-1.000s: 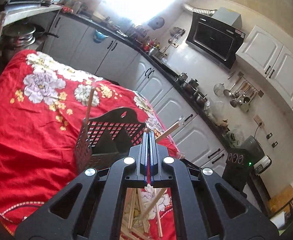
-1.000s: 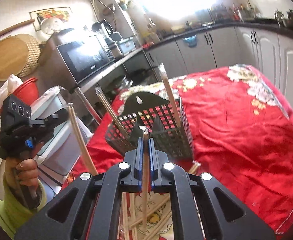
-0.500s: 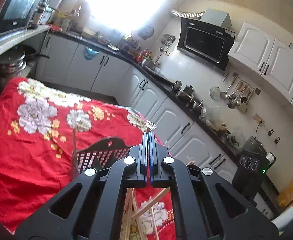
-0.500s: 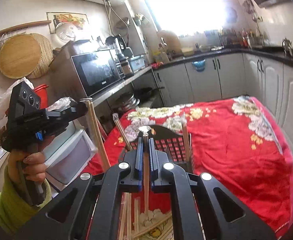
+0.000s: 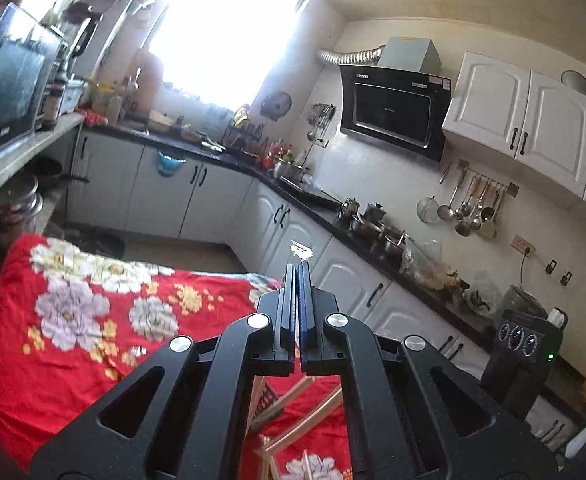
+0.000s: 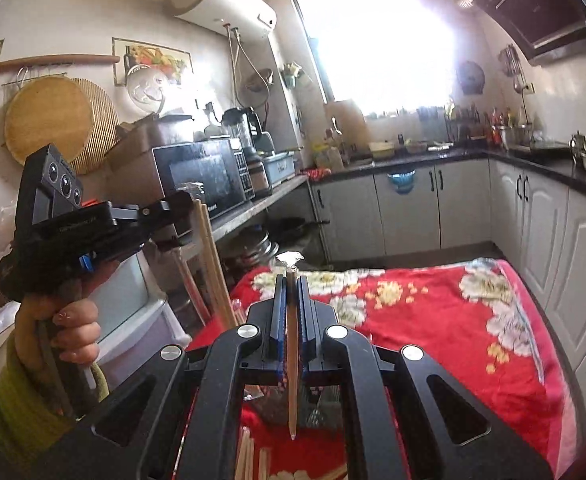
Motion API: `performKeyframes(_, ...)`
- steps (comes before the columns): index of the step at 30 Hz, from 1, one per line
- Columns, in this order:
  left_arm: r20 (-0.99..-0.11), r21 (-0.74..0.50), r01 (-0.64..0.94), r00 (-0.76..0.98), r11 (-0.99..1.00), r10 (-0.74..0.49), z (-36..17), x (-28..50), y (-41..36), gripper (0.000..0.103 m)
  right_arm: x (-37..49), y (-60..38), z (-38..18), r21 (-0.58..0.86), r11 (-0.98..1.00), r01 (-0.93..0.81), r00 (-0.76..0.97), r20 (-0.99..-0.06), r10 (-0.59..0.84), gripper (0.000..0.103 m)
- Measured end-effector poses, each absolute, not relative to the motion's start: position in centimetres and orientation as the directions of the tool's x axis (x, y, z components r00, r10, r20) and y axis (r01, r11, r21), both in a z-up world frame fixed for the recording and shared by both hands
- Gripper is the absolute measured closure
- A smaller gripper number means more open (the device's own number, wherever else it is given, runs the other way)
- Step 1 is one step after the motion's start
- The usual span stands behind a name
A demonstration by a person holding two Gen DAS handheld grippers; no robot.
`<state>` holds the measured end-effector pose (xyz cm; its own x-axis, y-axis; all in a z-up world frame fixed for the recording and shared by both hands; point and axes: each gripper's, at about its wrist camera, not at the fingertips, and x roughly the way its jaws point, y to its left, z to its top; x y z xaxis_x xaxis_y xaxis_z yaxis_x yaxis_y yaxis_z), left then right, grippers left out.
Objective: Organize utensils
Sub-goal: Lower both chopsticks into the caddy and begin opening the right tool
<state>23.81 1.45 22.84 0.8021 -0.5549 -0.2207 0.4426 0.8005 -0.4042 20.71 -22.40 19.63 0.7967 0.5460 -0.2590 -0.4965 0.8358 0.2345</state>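
Red floral tablecloth (image 6: 433, 320) over table, white kitchen cabinets (image 5: 221, 204) behind, left gripper (image 6: 191, 216) clamping chopsticks (image 6: 213, 264), right gripper (image 6: 292, 280) clamping single chopstick (image 6: 292, 360).

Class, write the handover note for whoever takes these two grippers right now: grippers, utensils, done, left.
Right gripper: shut on one chopstick, pointed end down.
Left gripper: shut on a chopstick hanging from its tip.
Black mesh basket: below the right gripper on the red floral cloth.
Loose chopsticks: lie on the cloth nearby.
Done: two chopsticks picked up.
Left: drop both into the basket, then gather the rest.
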Motion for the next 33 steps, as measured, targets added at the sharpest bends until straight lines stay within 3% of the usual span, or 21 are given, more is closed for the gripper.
performKeyframes(9,-0.204,-0.360,0.427,0.832,0.830,-0.516,23.5,25.6,-0.1,0.103,22.9,-22.6,21.4,0.207,0.859,-0.468,0.834,-0.219,0.507,0.098)
performKeyframes(18,-0.224,-0.370,0.382,0.848,0.847,-0.481,21.0,27.8,0.2,0.103,25.1,-22.8,21.1,0.187,0.887,-0.422,0.865,-0.208,0.456,0.098)
performKeyframes(33,-0.260,-0.407,0.347,0.843,0.845,-0.471,15.1,29.1,-0.2,0.103,28.4,-22.5,15.5,0.210,0.910,-0.356,0.866,-0.290,0.406,0.098)
